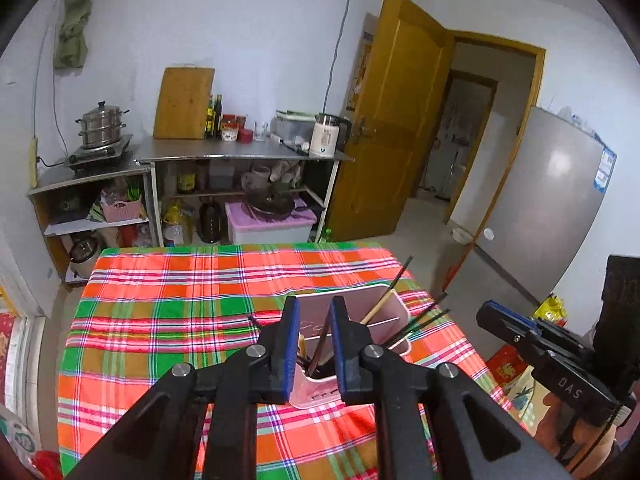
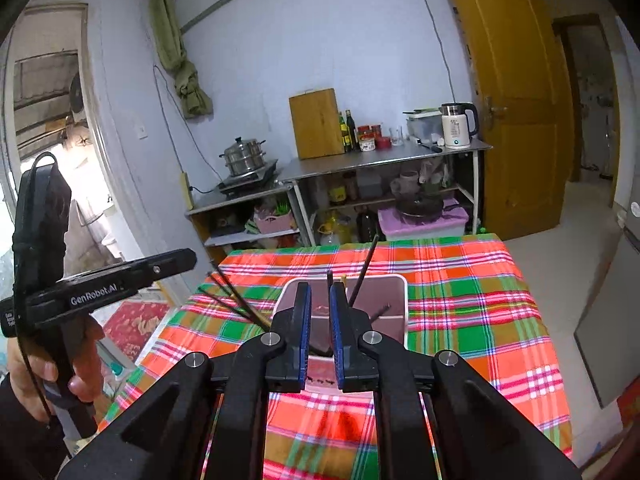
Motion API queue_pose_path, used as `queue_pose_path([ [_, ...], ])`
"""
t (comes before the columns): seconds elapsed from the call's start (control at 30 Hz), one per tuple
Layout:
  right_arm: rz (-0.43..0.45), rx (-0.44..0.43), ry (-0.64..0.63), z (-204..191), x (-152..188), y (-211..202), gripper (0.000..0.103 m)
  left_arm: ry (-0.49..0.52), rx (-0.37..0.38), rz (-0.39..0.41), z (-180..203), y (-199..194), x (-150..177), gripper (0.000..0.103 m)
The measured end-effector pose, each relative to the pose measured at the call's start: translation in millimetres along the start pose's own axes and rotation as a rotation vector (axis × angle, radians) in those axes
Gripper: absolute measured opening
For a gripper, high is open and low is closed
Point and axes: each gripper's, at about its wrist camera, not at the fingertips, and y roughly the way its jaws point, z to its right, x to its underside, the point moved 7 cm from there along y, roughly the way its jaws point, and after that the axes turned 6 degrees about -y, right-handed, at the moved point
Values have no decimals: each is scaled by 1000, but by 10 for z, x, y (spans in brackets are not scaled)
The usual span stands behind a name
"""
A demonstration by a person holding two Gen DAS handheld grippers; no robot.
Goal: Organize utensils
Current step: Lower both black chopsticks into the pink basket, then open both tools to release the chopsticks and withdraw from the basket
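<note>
left claw (image 1: 316, 320): blue pads a narrow gap apart, nothing pinched. through the gap you see dark sticks standing in the pink holder (image 1: 384, 294) behind it. right claw (image 2: 320, 312): same story, narrow gap, empty, holder (image 2: 396, 280) straight ahead past the tips.

holder sits on the plaid cloth (image 1: 180, 312), near the table's right side in the left view.

left view only: a pale bamboo chopstick (image 1: 378, 310) leaning out of the far compartment, and dark chopsticks (image 1: 424, 316) fanning out to the right over the rim. also the grey fridge (image 1: 552, 200) on the right.

right view only: the holder's white rim and dark inside seen from above, one long dark stick (image 2: 366, 264) rising upright-ish, plus the hand (image 2: 36, 376) gripping the left tool's handle at frame left.

both views: steel counter (image 1: 240, 152) with kettle (image 1: 326, 136), chopping board (image 1: 184, 104) and steamer pot (image 1: 100, 124) at the back wall.
</note>
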Motion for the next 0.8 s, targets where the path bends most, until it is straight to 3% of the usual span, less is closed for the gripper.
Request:
queue_pose_path([
  [0.2, 20, 13, -12, -82, 189, -258, 13, 21, -12, 34, 39, -286, 326, 16],
  [0.33, 14, 21, -29, -173, 431, -365, 26, 22, -16, 42, 64, -390, 676, 30],
  [0.6, -27, 37, -59, -337, 987, -450, 27, 28, -39, 38, 110, -459, 1404, 36],
  [0.7, -35, 42, -64, -359, 1154, -463, 27, 7, -46, 28, 87, -442, 1583, 44],
  [0.8, -42, 53, -71, -371, 1295, -455, 27, 1, -64, 31, 38, -441, 1750, 45],
])
